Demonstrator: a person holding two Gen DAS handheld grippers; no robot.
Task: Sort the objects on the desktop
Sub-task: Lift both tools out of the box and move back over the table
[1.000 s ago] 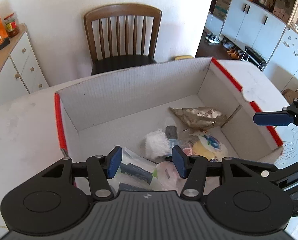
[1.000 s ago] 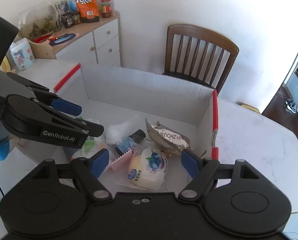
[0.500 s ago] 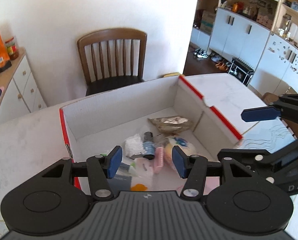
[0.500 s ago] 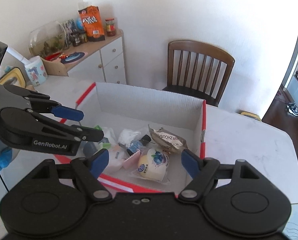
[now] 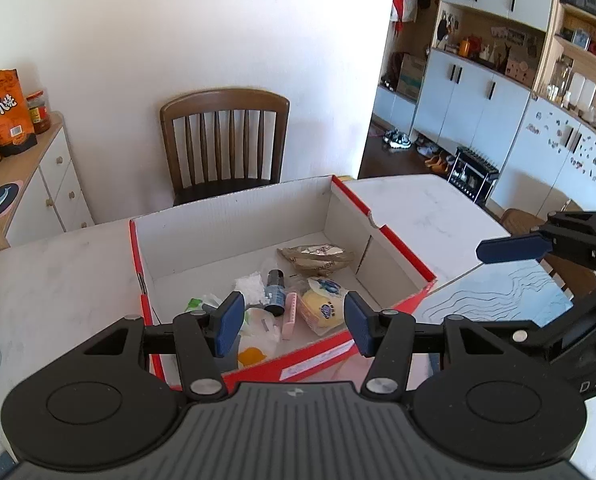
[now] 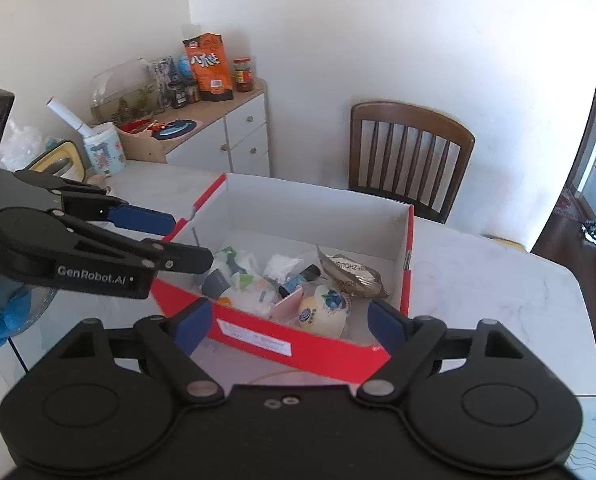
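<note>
Red-walled and white inside, the cardboard box (image 5: 378, 312) stood on the pale desk (image 5: 57, 264) and served as landmark. All sortable things lay within it, crowded toward its near wall: a yellow bun packet (image 5: 325, 307), a dark small bottle (image 5: 275, 284), a pink comb (image 5: 289, 316), white tissue (image 5: 249, 286), and, nearer the far right corner, a crumpled foil wrapper (image 5: 316, 256). The left tool (image 5: 290, 322) hung above the near wall, jaws apart and empty; the right tool (image 6: 287, 322) hung just outside that wall, likewise spread and empty. Judged step: choosing a piece to lift out. Good practice would be to descend vertically over a single item, the bun packet being least entangled, keep both pads clear of the cardboard rim, and close gently, since the soft packet would probably deform.
</note>
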